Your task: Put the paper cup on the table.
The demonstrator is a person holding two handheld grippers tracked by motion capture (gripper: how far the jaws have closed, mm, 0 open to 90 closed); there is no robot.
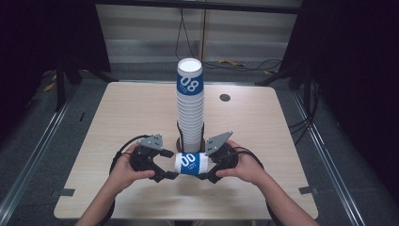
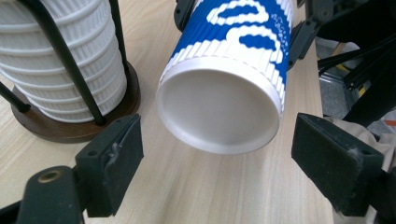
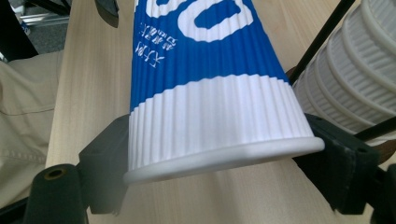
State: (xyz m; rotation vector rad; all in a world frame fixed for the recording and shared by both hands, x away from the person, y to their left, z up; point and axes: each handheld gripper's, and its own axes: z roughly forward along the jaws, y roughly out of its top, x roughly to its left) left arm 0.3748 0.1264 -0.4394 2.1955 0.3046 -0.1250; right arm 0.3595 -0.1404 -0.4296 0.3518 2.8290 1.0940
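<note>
A blue-and-white ribbed paper cup [image 1: 190,164] lies level between both grippers near the table's front, its base pointing left. My right gripper [image 1: 207,176] is shut on the cup's [image 3: 205,70] rim end, one pad [image 3: 105,158] on each side of the white band. My left gripper [image 1: 170,175] stands open around the cup's base [image 2: 219,112]; its pads [image 2: 112,161] are clear of the cup on both sides. Just behind rises a tall stack of the same cups [image 1: 190,106] in a black wire holder with a round wooden foot [image 2: 70,133].
The light wooden table [image 1: 263,141] has a round cable hole [image 1: 225,98] at the back right. The stack [image 3: 359,79] stands close on the right gripper's right side. Dark floor, rails and cables surround the table. The person's trouser leg [image 3: 23,116] is at the front edge.
</note>
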